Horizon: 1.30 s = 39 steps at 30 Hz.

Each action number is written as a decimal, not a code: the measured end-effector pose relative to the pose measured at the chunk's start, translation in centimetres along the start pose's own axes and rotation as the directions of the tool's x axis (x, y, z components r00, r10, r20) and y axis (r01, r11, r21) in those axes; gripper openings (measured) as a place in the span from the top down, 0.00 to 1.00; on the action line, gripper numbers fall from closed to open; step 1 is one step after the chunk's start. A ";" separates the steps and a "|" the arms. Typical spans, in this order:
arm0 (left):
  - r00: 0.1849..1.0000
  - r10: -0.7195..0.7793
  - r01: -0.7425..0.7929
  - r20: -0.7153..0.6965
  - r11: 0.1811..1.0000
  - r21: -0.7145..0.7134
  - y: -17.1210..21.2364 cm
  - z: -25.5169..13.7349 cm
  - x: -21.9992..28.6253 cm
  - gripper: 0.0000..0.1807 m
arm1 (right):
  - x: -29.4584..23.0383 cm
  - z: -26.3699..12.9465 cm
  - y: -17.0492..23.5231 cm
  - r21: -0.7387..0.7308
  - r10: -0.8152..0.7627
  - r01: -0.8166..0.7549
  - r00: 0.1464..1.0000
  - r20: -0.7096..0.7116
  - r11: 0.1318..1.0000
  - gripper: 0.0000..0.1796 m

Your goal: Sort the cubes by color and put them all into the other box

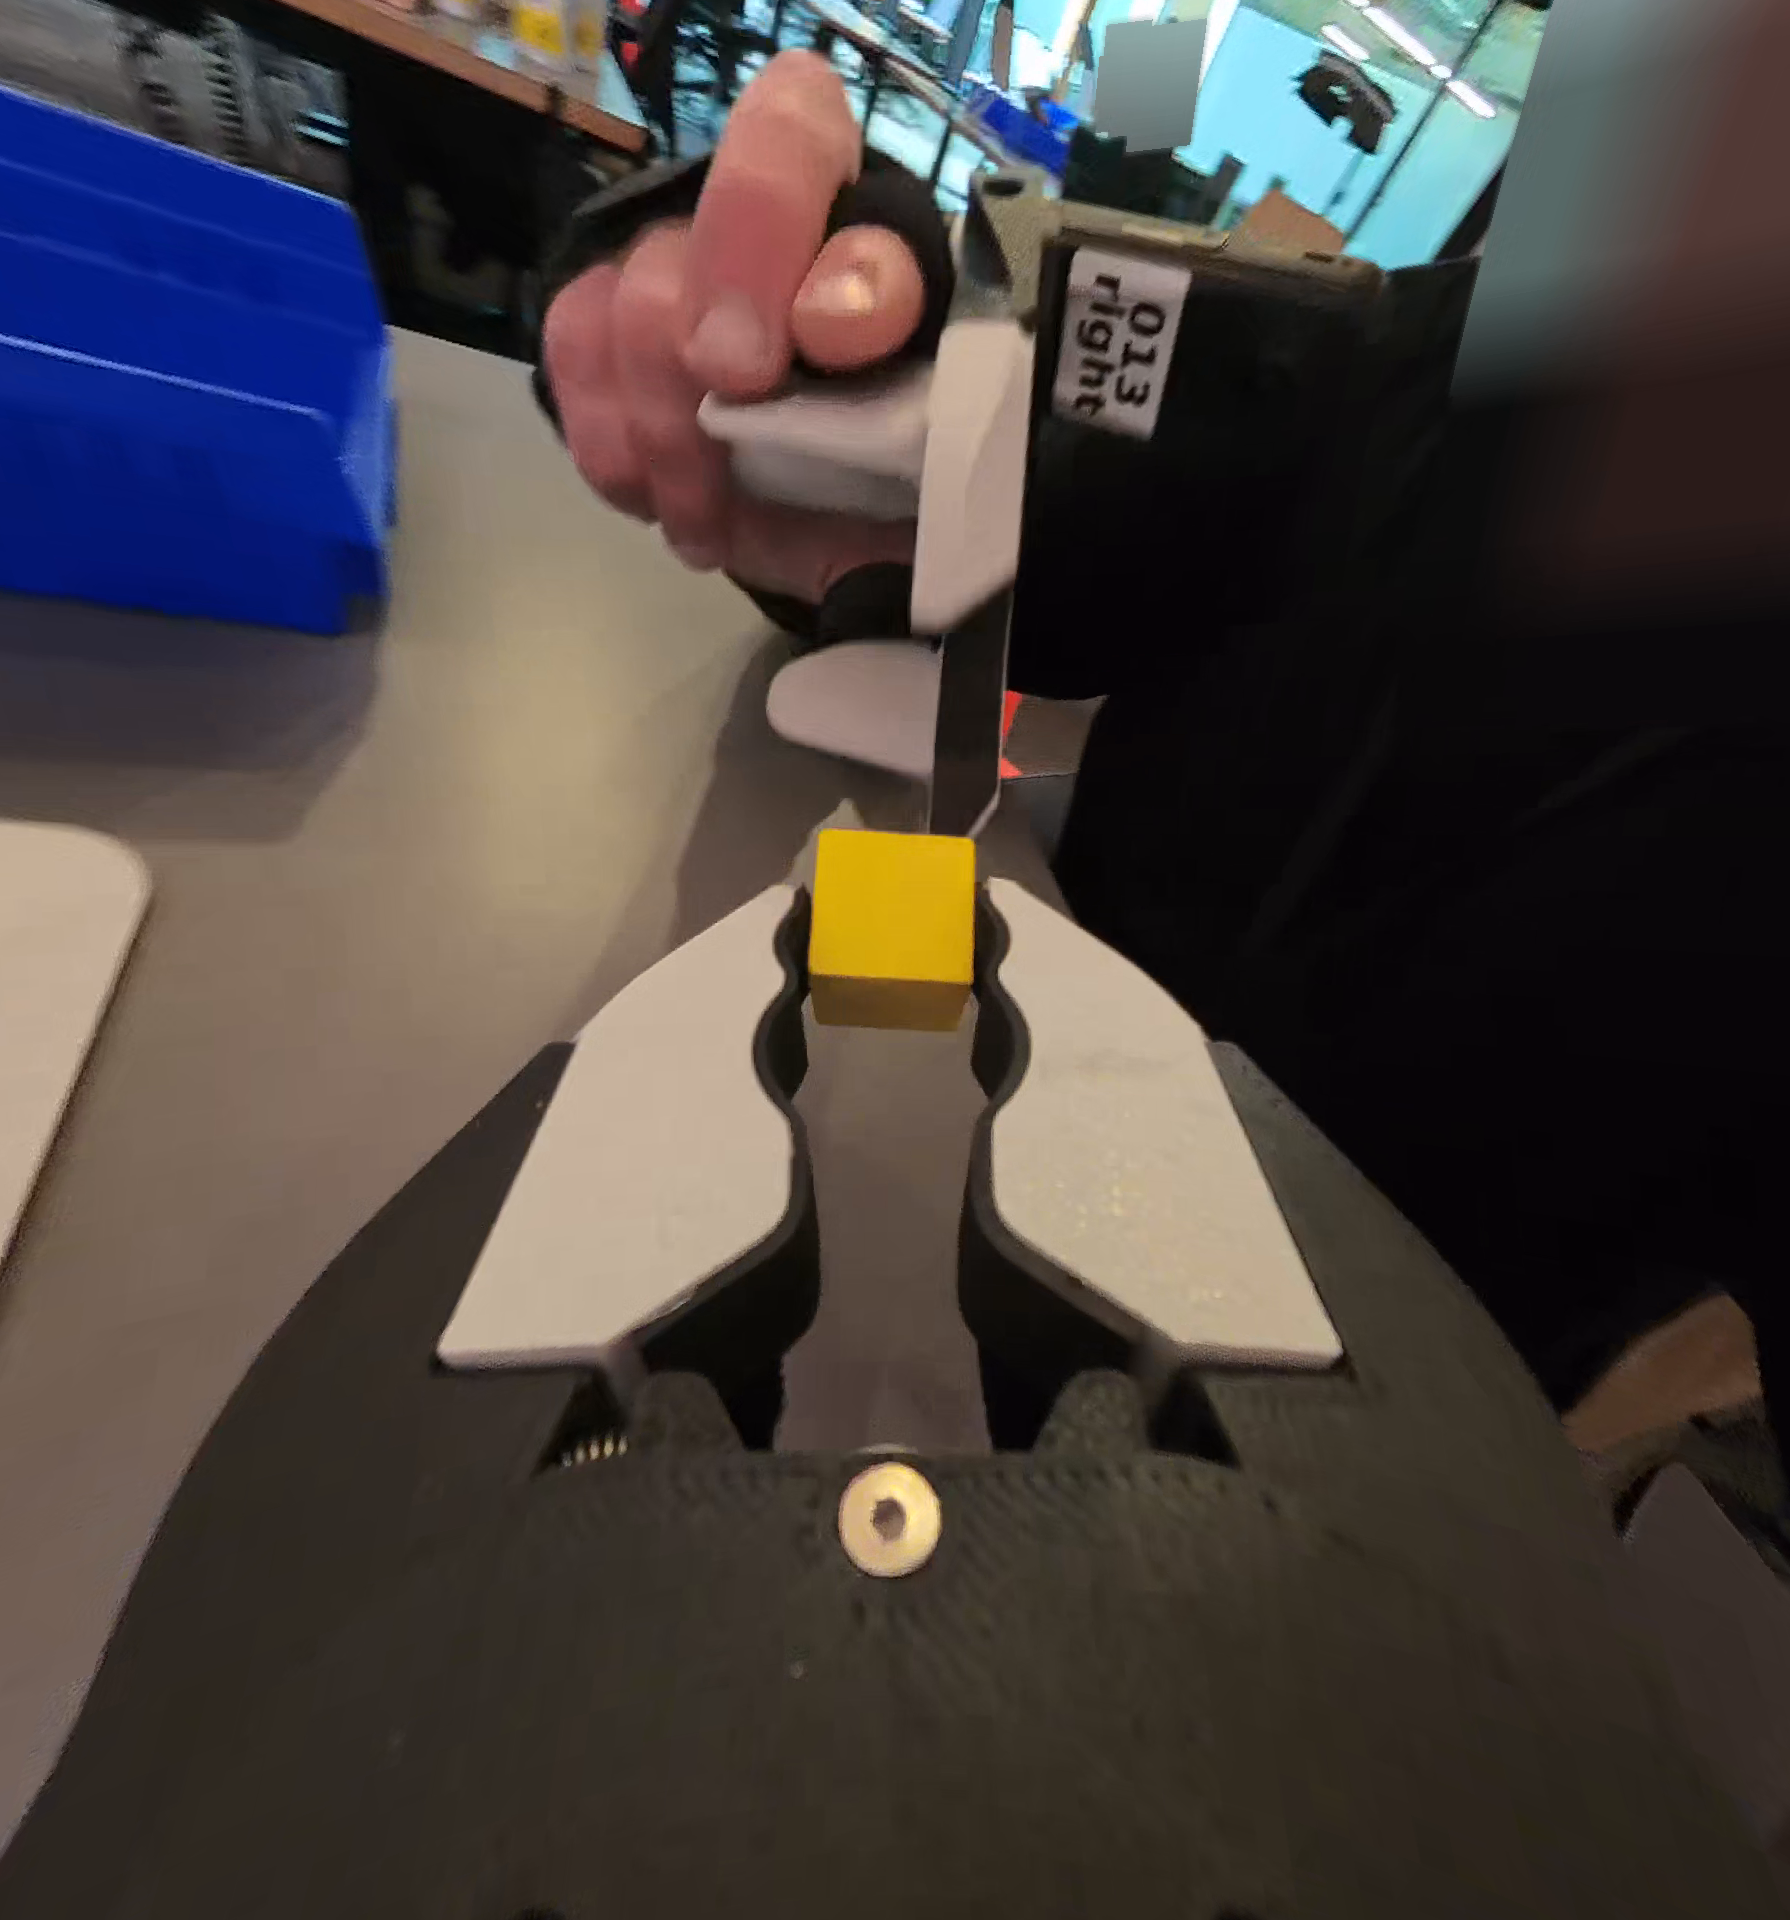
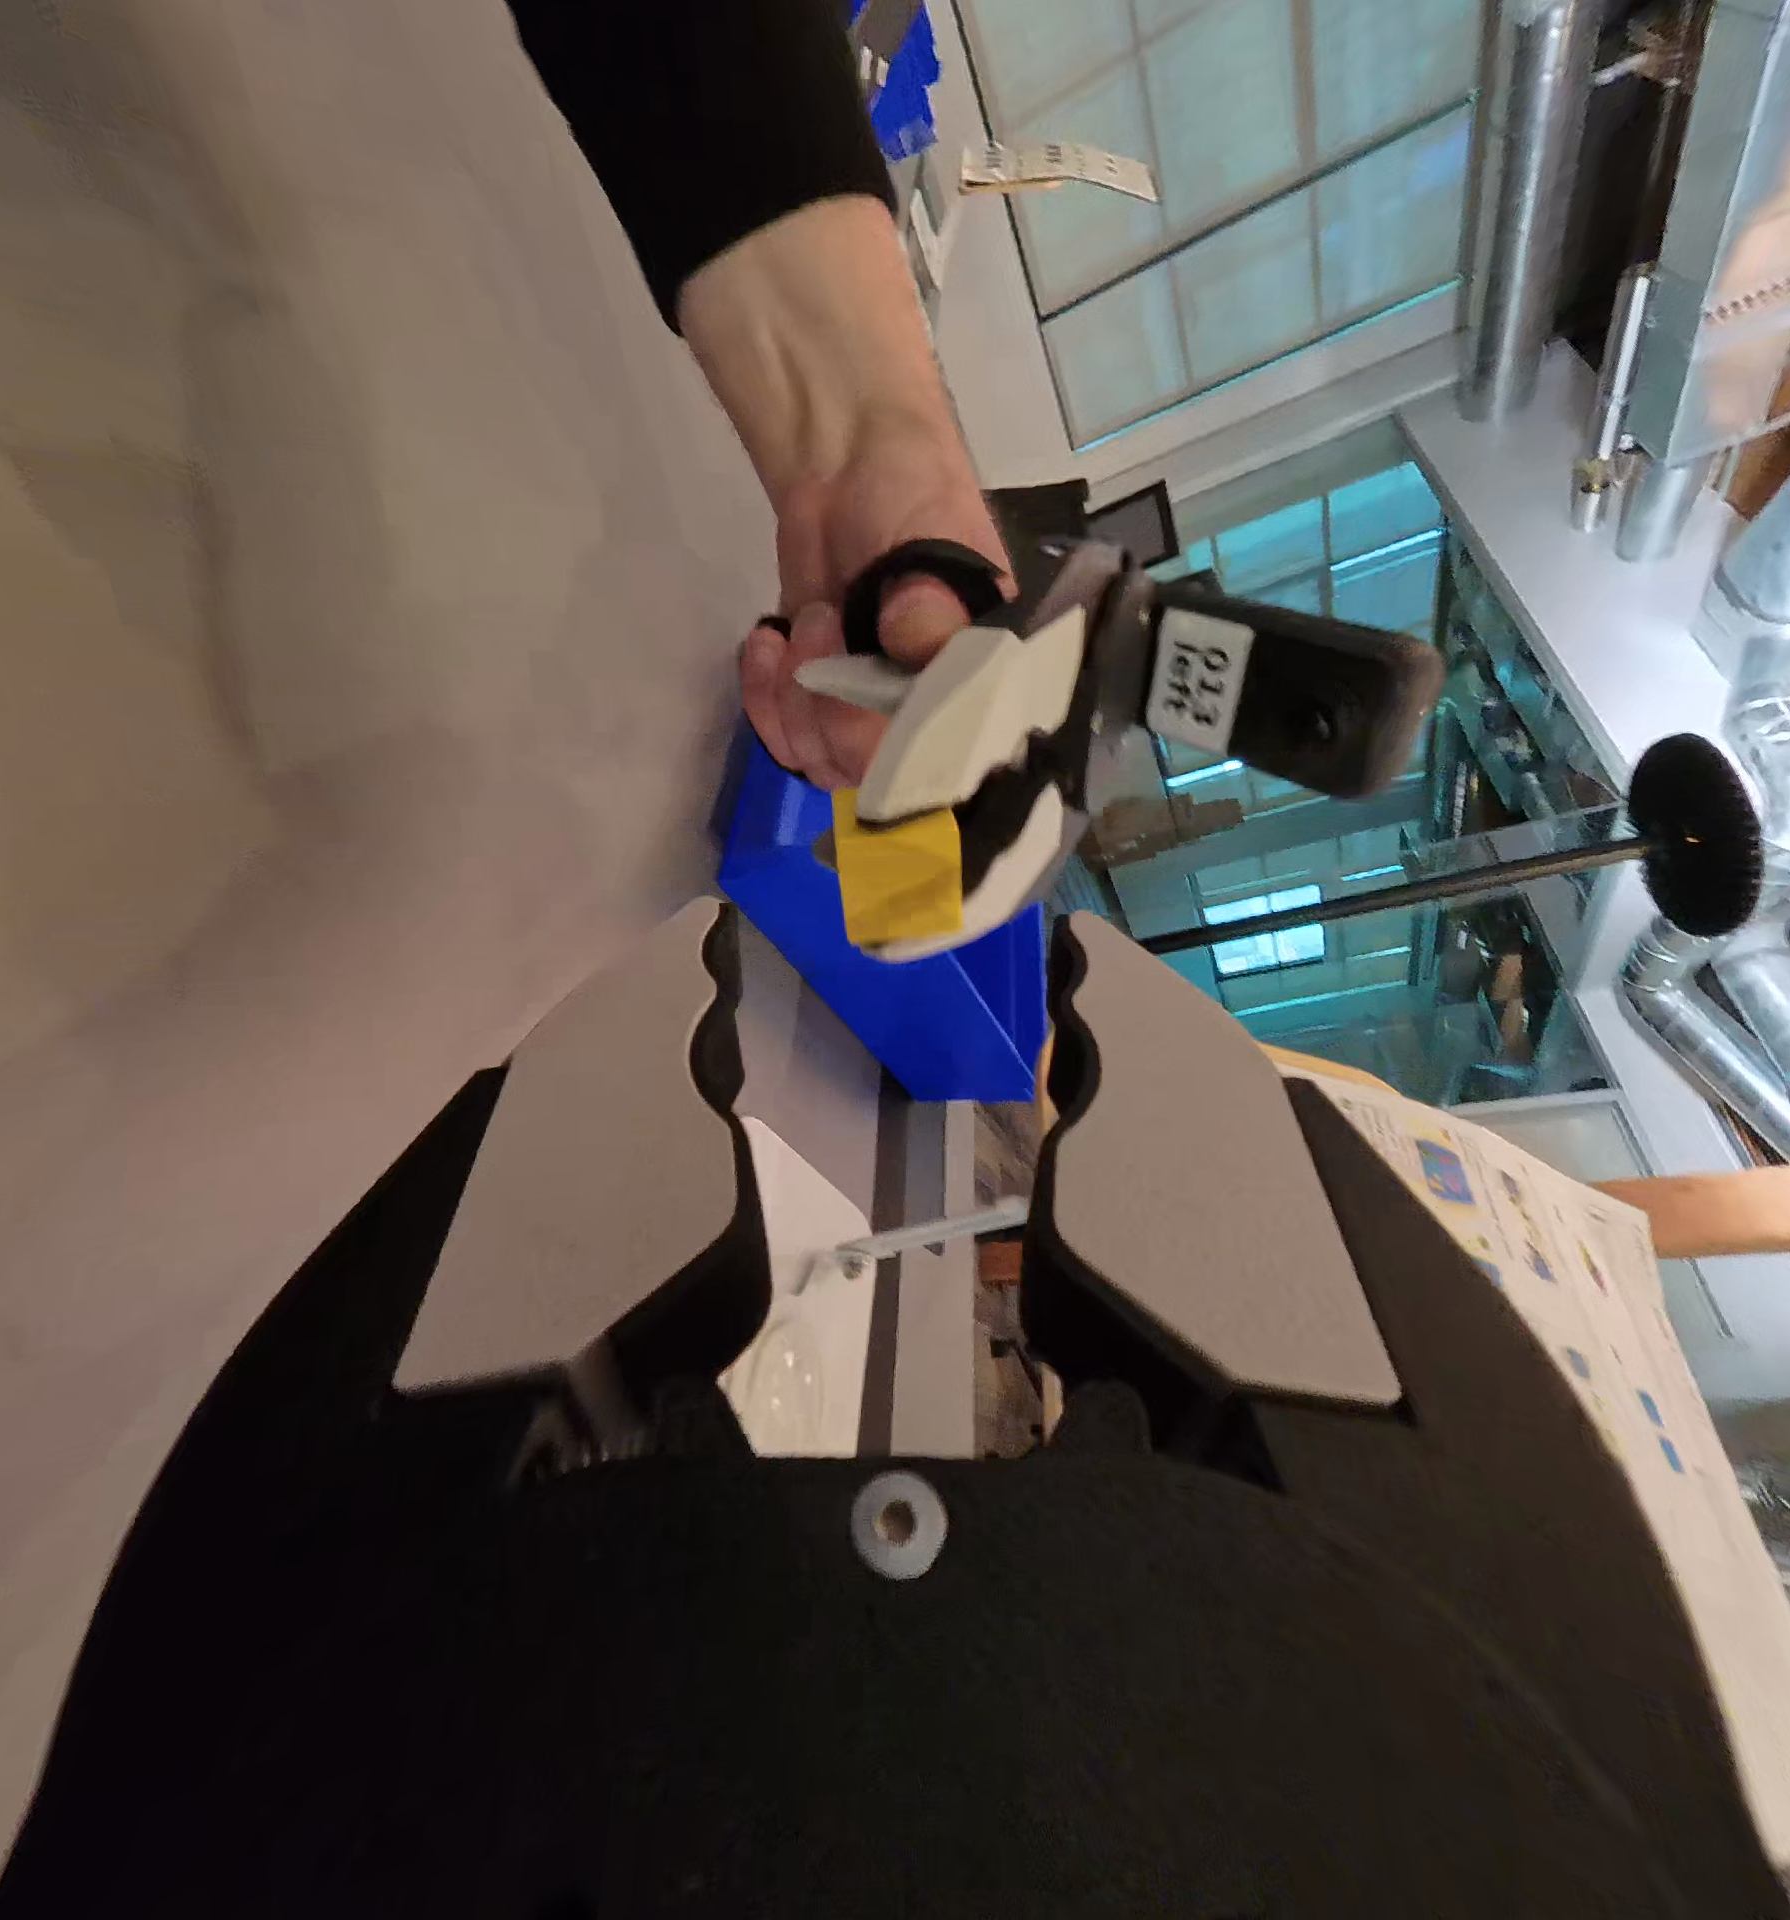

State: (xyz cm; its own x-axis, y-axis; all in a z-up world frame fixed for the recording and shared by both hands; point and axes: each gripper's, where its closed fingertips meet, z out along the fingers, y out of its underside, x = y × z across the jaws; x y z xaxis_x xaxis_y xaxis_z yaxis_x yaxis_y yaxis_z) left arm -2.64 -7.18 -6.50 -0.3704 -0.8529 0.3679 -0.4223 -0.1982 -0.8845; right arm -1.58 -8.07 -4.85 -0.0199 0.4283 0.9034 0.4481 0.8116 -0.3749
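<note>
1. Left tongs (image 1: 891, 925): closed on a yellow cube (image 1: 892, 928), which sits clamped between the two fingertips, its flat sides pressed against the dark inner pads. The cube is held in the air above the grey tabletop (image 1: 517, 790), not resting on it.
2. Right tongs (image 2: 886, 935): spread wide apart with nothing between the fingers. In the left wrist view this tool appears beyond the cube, turned on edge, with a hand (image 1: 725, 353) gripping its handle; one narrow finger (image 1: 964, 727) points down to just behind the cube's far top edge. Whether it touches the cube cannot be told.
3. In the right wrist view the left tongs are seen from ahead, holding the cube (image 2: 899, 883) between their white fingers, with the person's other hand (image 2: 849, 623) on the handle and a black sleeve (image 2: 725, 135) above the wrist.
4. Blue box (image 1: 143, 416): stands on the tabletop at the far left of the left wrist view, well apart from the cube; its contents are not visible. In the right wrist view a blue box (image 2: 932, 1018) lies directly behind the held cube.
5. A pale flat board (image 1: 18, 997) with a rounded corner lies on the tabletop at the left edge.
</note>
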 end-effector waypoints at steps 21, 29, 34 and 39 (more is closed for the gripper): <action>0.999 0.043 -0.042 -0.011 0.996 0.077 -1.2 0.2 0.4 0.93 | 4.7 -4.0 4.8 -0.121 0.090 -0.100 0.992 -0.088 0.988 0.84; 0.966 0.107 -0.122 0.236 0.991 0.053 0.4 -5.2 0.7 1.00 | 11.7 -15.6 21.6 -0.376 0.320 -0.456 0.872 -0.370 0.807 0.84; 0.925 0.127 -0.116 0.358 0.992 -0.054 2.3 -7.4 0.0 1.00 | 9.3 -19.5 30.1 -0.492 0.457 -0.621 0.783 -0.422 0.610 0.84; 0.852 0.164 -0.091 0.497 0.981 -0.169 3.6 -10.9 -1.4 0.98 | 7.7 -22.5 35.0 -0.577 0.468 -0.696 0.716 -0.517 0.428 0.69</action>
State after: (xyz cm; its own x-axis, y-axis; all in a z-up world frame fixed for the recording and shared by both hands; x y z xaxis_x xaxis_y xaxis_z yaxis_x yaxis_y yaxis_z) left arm -12.71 -1.42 -7.09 0.0259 -0.9993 0.0257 -0.5210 -0.0355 -0.8528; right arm 34.09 14.71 -6.38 0.6579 0.4813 0.5792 0.7209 -0.1802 -0.6692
